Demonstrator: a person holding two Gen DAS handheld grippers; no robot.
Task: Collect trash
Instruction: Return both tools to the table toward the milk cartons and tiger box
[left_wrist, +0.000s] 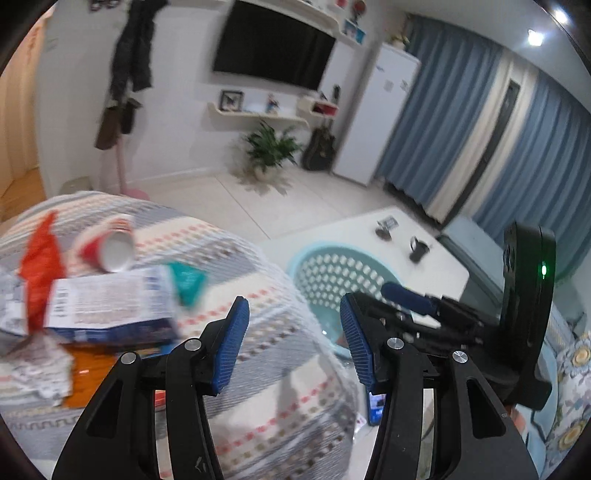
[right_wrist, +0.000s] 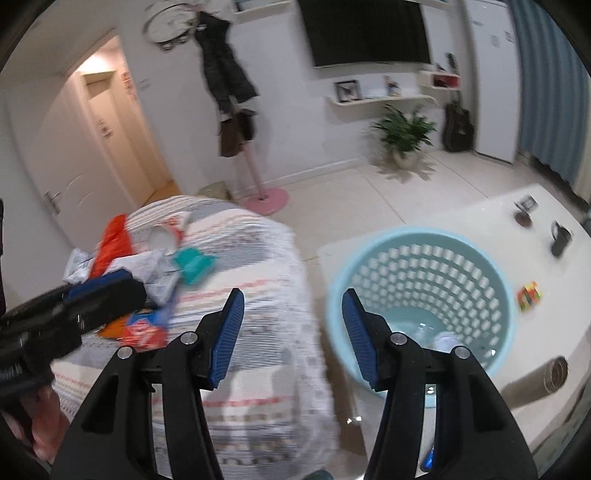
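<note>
Left gripper (left_wrist: 293, 325): jaws spread wide, blue ribbed pads (left_wrist: 231, 343) apart, nothing between them and nothing touched. Right gripper (right_wrist: 291, 317): jaws likewise spread wide and empty, hanging over the gap between the cushion edge and the basket.

Trash location: a loose pile lies on the striped fabric-covered cushion (right_wrist: 251, 258), to the left of both grippers. It includes a red-and-white paper cup on its side (left_wrist: 110, 245), a printed white-and-blue cardboard carton (left_wrist: 110, 310), a teal foil wrapper (left_wrist: 188, 282), an orange-red plastic bag (left_wrist: 38, 266) and crumpled printed paper (left_wrist: 37, 362). The light-blue perforated plastic basket (right_wrist: 421, 266) stands just beside the cushion on a white low table (right_wrist: 480, 218); a few pieces appear to lie at its bottom.

Probable faults:
- Both views are motion-blurred. A fast approach is likely to misjudge a thin item such as the wrapper, and the pads may close on cushion fabric instead.
- The items overlap. Lifting the carton may drag the cup or wrapper off the rounded cushion edge onto the floor.
- The left gripper appears in the right wrist view close to the pile; both grippers converging there may collide.
- The multicoloured puzzle cube (right_wrist: 529, 295), dark mug (right_wrist: 559, 238) and metal cylinder (right_wrist: 554, 371) on the table are probably not trash.
</note>
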